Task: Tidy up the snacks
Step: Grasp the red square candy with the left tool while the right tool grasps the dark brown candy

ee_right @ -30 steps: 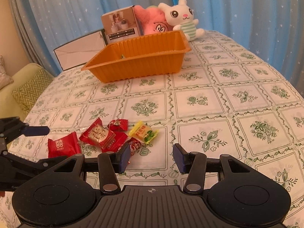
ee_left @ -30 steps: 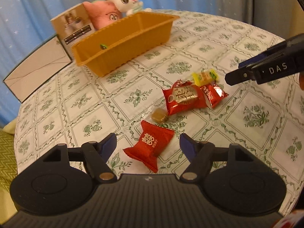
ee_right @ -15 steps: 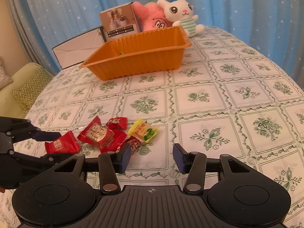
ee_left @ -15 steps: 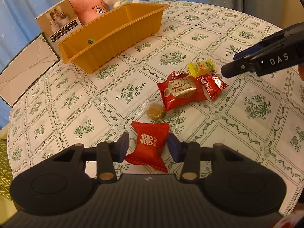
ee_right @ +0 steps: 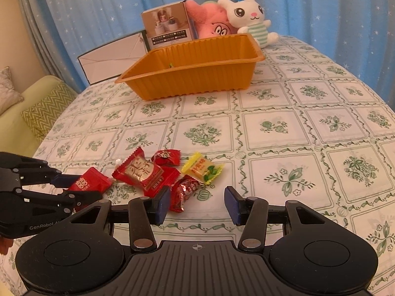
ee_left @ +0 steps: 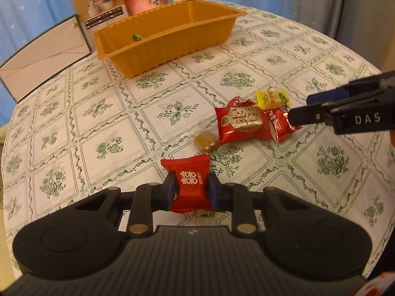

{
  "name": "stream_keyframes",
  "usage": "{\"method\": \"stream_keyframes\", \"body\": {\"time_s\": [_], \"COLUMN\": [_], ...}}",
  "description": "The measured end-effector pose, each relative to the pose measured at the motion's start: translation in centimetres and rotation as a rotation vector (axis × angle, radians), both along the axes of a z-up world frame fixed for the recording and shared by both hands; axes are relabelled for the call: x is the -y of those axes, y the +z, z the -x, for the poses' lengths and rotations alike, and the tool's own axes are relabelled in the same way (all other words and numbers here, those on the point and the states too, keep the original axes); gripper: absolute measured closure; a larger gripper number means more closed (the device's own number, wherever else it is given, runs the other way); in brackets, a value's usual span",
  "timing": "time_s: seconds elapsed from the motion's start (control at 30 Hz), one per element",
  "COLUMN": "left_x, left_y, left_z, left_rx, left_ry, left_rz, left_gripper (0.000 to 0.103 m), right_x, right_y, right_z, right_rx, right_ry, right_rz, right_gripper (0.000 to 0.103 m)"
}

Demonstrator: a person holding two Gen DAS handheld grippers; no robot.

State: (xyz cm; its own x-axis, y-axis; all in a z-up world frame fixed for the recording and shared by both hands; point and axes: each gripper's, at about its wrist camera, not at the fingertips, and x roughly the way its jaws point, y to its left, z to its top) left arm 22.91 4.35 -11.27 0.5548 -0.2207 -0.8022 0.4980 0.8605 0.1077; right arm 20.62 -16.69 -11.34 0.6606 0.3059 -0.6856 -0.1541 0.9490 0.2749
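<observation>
A red candy packet (ee_left: 191,185) with white characters lies on the tablecloth between the blue pads of my left gripper (ee_left: 190,188). Its jaws are closing and the pads press on the packet's sides. The right wrist view shows the same packet (ee_right: 90,182) at the left. Beyond it lie a big red-and-gold packet (ee_left: 243,123), a yellow candy (ee_left: 271,97), a red foil candy (ee_right: 184,190) and a brown candy in clear wrap (ee_left: 206,141). My right gripper (ee_right: 197,203) stands open and holds nothing, just right of the foil candy. The orange tray (ee_right: 197,79) at the back holds a small green candy (ee_left: 136,37).
Behind the tray stand a printed box (ee_right: 167,28), a pink plush (ee_right: 212,23) and a white rabbit plush (ee_right: 249,17). A large white envelope (ee_right: 111,59) leans at the back left. A green sofa with a cushion (ee_right: 42,113) lies past the table's left edge.
My left gripper's jaws went from wide open to pressing on the red packet, which now sits straight between them. The right gripper kept still and open.
</observation>
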Motion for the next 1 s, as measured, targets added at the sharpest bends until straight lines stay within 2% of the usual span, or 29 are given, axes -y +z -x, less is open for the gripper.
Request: {"method": "stream_keyframes", "body": {"time_s": [0.17,0.27,0.33,0.63,0.77,1.0], "left_x": [-0.4,-0.5,-0.6,-0.8,-0.7,-0.6], "left_y": [0.5,0.7,0.7,0.9,1.4,2.0], "left_z": [0.3,0.4,0.4,0.4,0.3,0.1], "left_rx": [0.006,0.030,0.036,0.055,0.075,0.105], "left_ry": [0.068,0.093,0.113,0.143,0.161,0.190], "left_rz": [0.053,0.052,0.053,0.072,0.085,0.101], "left_gripper": [0.079,0.079,0.079,0.079,0.079,0.079], "right_x": [-0.7,-1.0,-1.2,-1.9,-2.5,-2.4], "right_y": [-0.4,-0.7,-0.9,-1.0,-1.0,-0.2], "right_z": [-0.6,-0.9,-1.0,-1.3,-1.3,-0.5], "right_rx": [-0.013,-0.031,-0.034,-0.028,-0.020,0.008], "right_ry": [0.006,0.011,0.014,0.024,0.034,0.023], "right_rz": [-0.020,-0.023,-0.015,0.010,0.039,0.064], "right_gripper": [0.054,0.064,0.066,0.072,0.082,0.087]}}
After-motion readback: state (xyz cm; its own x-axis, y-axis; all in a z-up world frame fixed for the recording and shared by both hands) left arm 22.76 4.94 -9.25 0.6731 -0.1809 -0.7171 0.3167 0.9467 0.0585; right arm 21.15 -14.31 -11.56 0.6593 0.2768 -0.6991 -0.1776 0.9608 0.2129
